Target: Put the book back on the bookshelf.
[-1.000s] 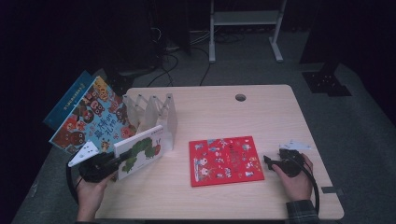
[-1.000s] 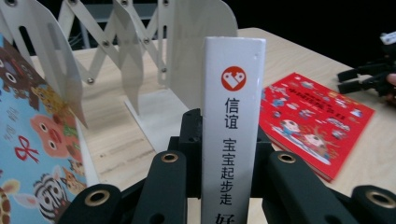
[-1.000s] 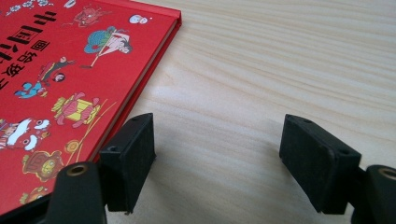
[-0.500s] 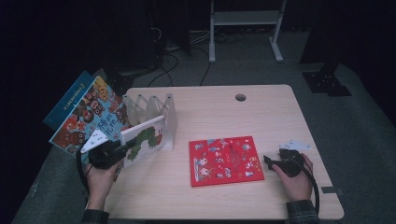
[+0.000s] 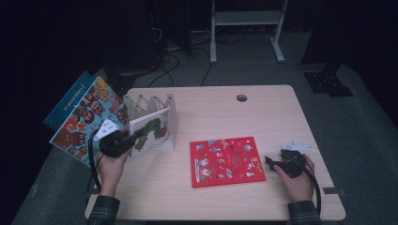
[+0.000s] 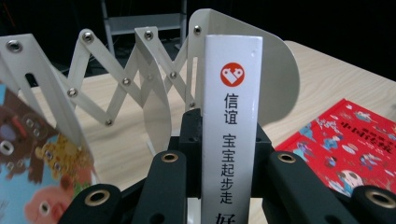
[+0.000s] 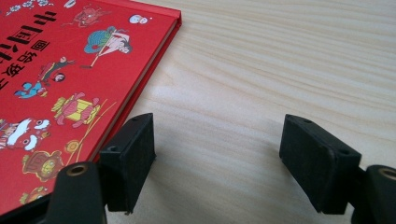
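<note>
The white book's spine [image 6: 231,126] is running off the left gripper view's six o'clock edge, hiding its lowest characters. The red book [image 7: 70,93] is being cropped at nine o'clock in the right gripper view.

The room is dim. A light wooden tabletop [image 5: 211,112] stands on grey carpet floor [image 5: 366,117]. Beyond its far edge stands a white metal frame [image 5: 246,21], with dark cables [image 5: 171,58] trailing left of it.

White book spine [image 6: 231,126]: red round heart logo, then 信谊, 宝宝起步走 below. Red picture book [image 7: 56,79] cover: large characters, cropped, unreadable.
</note>
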A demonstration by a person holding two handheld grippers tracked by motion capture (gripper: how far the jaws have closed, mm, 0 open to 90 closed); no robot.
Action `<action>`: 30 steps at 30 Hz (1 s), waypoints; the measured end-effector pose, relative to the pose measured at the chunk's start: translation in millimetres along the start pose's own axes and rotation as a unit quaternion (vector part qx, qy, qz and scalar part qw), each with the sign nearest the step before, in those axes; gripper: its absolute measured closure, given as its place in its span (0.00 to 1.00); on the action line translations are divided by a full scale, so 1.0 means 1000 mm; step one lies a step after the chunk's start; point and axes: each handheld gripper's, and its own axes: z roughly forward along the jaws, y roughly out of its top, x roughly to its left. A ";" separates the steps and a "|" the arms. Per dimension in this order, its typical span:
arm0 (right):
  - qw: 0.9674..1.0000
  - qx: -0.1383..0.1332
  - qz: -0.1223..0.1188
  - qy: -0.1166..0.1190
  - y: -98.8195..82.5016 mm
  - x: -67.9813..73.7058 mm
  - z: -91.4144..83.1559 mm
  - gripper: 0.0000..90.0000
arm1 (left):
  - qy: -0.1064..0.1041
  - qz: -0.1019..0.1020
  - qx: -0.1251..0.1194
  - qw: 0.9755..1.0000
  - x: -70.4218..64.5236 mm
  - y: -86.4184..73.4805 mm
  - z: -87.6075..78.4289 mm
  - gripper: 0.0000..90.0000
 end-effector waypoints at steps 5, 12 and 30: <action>1.000 0.000 0.000 0.000 0.000 0.000 0.000 0.28 | -0.001 0.001 -0.010 1.000 0.001 0.006 0.013 0.84; 1.000 0.000 0.000 0.000 0.000 0.000 0.000 0.28 | -0.001 -0.001 -0.014 1.000 0.003 0.008 0.026 0.84; 1.000 0.000 0.000 0.000 0.000 0.000 0.000 0.28 | 0.008 0.010 0.011 1.000 -0.009 -0.012 0.024 0.83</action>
